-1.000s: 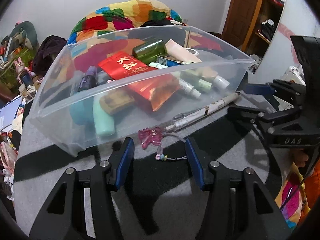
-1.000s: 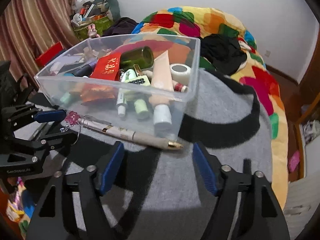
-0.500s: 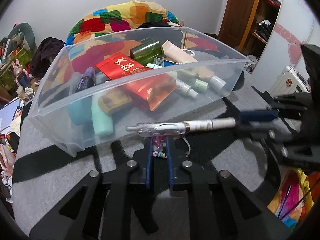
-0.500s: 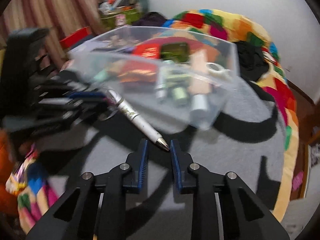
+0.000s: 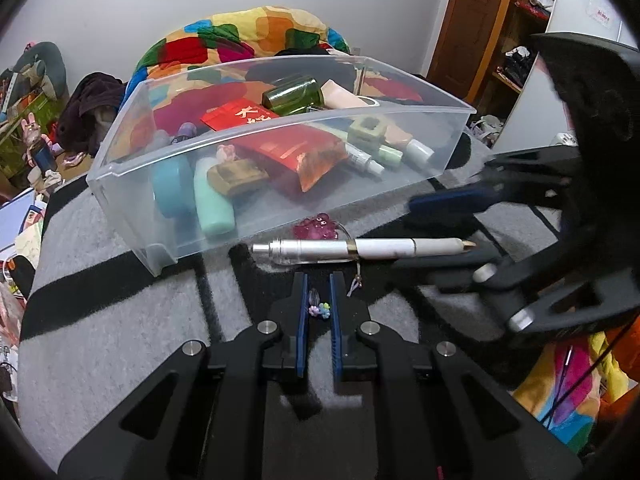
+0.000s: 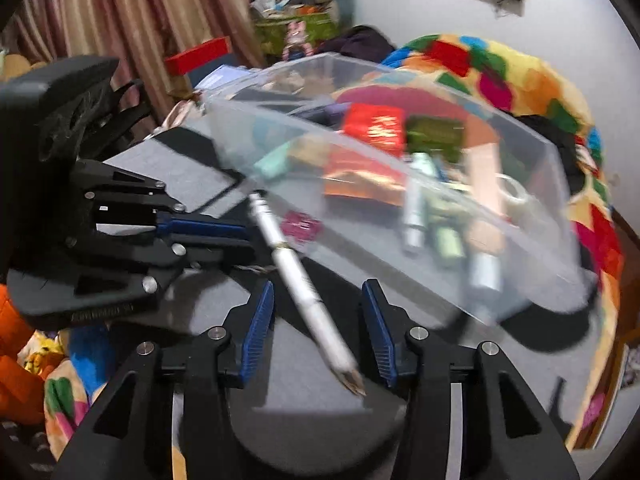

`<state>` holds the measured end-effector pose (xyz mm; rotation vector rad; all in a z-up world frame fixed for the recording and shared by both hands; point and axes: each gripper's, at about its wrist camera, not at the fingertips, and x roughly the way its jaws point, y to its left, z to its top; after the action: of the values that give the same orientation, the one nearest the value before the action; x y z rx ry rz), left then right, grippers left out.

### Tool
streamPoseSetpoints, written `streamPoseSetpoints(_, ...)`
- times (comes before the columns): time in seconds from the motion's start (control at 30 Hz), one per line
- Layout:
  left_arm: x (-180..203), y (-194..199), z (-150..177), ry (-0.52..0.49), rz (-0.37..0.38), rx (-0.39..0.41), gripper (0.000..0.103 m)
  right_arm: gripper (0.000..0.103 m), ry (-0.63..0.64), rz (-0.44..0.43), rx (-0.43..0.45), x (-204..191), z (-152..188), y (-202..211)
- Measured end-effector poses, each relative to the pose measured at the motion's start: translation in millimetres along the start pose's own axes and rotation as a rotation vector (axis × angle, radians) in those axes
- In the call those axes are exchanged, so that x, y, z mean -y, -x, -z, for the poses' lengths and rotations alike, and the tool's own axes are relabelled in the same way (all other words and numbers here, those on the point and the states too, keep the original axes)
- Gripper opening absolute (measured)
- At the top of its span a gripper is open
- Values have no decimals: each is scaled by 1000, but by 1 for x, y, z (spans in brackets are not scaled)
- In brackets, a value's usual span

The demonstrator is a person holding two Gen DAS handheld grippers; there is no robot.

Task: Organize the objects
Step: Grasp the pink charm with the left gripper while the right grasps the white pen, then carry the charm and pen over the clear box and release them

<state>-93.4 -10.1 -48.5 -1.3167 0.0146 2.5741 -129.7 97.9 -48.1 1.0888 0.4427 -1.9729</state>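
Left gripper (image 5: 318, 280): my jaws are pinched together on the beaded charm string (image 5: 319, 309) that hangs from the pen; the beads sit right between the pads.
Right gripper (image 6: 318, 300): my jaws are opening, and the pads stand clear of the pen, which crosses the gap between them.
Pen (image 5: 360, 249): it hovers just above the rug (image 5: 100, 340), level across my left view, beside the bin's near wall and not yet inside it.
Step in hand: I judge this a hand-over, with the string taking the weight while I regrip the barrel.
How to do it well: I would close the right pads on the white barrel near its middle, keep it level, then lift over the rim before letting the string go.
Risk: a pen hung by its cord will swing and may tip nib-down.
Pen's look: clear silvery cap end, gold band, white barrel, gold nib; a pink charm (image 5: 316, 227) dangles behind it.
Bin (image 5: 132, 168): clear plastic, crowded with tubes, a green bottle and a red packet.
Hedge: my right view is smeared, so the pads' clearance there is probably, not surely, as I say.
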Motion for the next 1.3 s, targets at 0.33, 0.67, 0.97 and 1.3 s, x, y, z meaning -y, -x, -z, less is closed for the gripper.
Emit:
streamPoseSetpoints(0.33, -4, 11, 3, 30, 3, 9, 18, 10, 10, 14, 33, -5, 25, 19)
streamPoseSetpoints(0.67, 17, -2, -16, 9, 10, 0, 44, 10, -89, 84, 180, 14, 54, 77)
streamPoseSetpoints(0.97, 49, -37, -36, -72, -10, -60, 46, 10, -168, 112, 255, 27, 53, 94)
streamPoseSetpoints(1.3, 51, -28, -30, -98, -34, -6, 23, 10, -262, 99, 317, 46, 29, 94)
